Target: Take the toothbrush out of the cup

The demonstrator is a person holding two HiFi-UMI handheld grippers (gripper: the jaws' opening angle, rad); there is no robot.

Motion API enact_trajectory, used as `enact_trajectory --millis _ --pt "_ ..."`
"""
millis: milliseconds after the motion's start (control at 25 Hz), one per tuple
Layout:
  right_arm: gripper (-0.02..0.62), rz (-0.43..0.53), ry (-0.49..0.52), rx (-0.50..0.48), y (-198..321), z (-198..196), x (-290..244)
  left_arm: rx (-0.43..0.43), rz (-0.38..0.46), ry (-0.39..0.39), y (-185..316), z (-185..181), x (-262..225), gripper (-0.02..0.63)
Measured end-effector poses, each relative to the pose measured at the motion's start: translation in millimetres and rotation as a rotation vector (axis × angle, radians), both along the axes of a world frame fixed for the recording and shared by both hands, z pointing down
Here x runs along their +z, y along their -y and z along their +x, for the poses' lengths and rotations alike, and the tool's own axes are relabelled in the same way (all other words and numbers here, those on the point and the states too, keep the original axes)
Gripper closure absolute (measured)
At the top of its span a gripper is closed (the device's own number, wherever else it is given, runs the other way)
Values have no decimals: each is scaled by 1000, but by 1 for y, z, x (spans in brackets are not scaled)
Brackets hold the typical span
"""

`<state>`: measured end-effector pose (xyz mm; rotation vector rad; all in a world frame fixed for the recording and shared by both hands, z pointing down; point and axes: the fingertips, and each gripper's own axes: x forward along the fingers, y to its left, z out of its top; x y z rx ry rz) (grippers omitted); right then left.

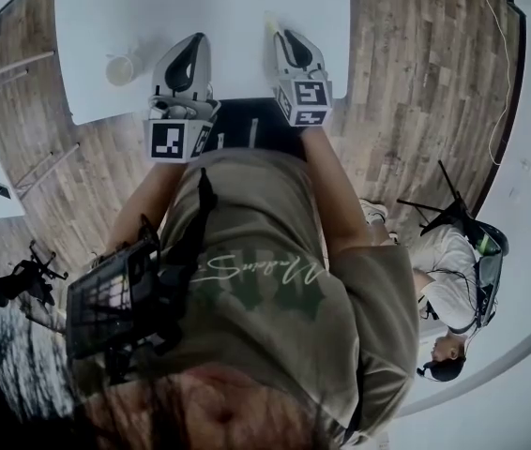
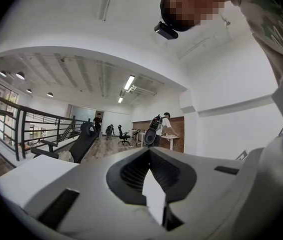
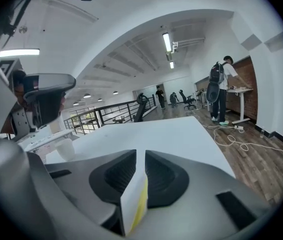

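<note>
While we held both grippers out over the near edge of the white table (image 1: 247, 7), the cup (image 1: 119, 69) stood on it toward its near left corner. It was near the left gripper (image 1: 196, 38), on that gripper's outer side and not touching it, and well apart from the right gripper (image 1: 282, 34). A thin pale stick (image 1: 136, 51) leaned out of the cup's rim toward the left gripper. We took it for the toothbrush, though it showed too small for us to be sure. Neither gripper touched the cup or the stick.

Our left gripper's jaws were pressed together, their dark inner faces meeting at the tip. A white slab (image 2: 154, 194) sat low between them, and we could not tell whether it belonged to the gripper. Our right gripper's jaws stood slightly apart, with a narrow slit running between the dark faces. A similar slab (image 3: 133, 204), white with a yellow edge, sat low in that slit, and again we could not tell what it was. From the head view a pale yellow strip (image 1: 270, 22) showed just beside the right gripper's tip.

Across the wooden floor (image 3: 261, 159), a person with a backpack (image 3: 220, 86) stood at a desk (image 3: 241, 90).
</note>
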<state>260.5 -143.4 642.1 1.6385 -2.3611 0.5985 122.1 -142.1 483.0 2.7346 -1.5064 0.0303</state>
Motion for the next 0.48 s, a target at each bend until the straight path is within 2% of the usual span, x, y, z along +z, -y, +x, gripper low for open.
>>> enact_trajectory --millis 160,280,400,480 --pt "562 50 1 -48 -3 -11 -49 -17 -26 -43 1 -1 -24 615" --pt "611 107 -8 -77 -9 -15 -100 -18 -34 -52 -2 0 -50 615" --pt "607 169 5 -118 -14 -24 -157 -24 -48 -66 -1 -2 -75 615" --pt "607 178 16 -131 -18 -31 -192 -21 -60 -74 -3 -1 -90 615"
